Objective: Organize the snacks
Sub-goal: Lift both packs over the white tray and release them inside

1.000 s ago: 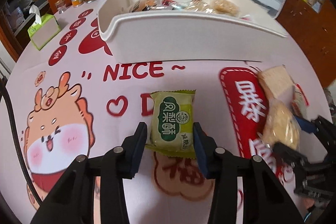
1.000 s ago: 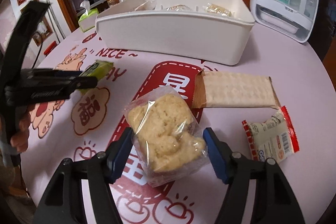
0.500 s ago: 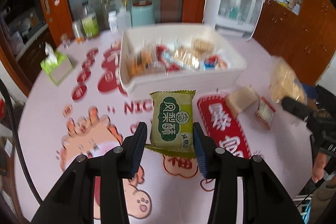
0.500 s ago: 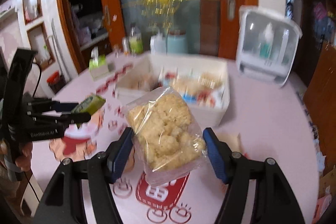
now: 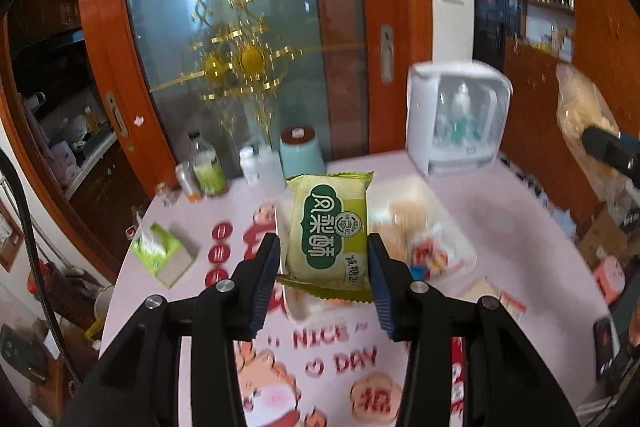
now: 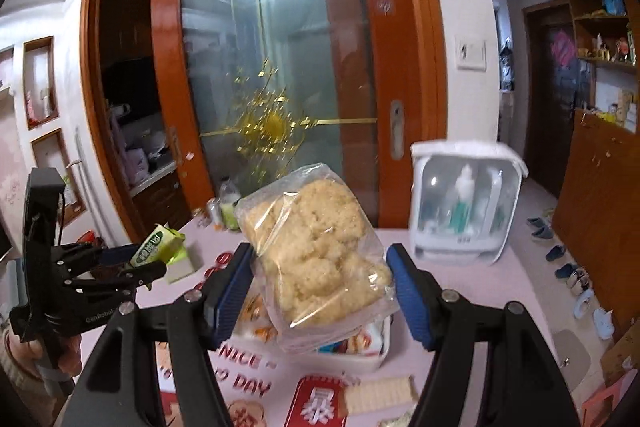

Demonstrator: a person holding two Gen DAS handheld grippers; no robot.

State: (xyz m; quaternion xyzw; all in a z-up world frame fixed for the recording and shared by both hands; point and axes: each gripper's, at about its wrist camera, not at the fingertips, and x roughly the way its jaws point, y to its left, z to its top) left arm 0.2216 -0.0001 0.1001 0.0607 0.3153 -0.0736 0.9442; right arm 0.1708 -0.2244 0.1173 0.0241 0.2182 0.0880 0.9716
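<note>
A green pastry packet is pinched between the pads of the left gripper at frame centre, above the white snack bin. A clear bag of puffed-rice cake is clamped by the right gripper — mid-frame, over the pink table.

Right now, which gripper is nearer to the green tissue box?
Left. The left gripper hangs just above the green tissue box; the right gripper is farther right, over the white bin.
</note>
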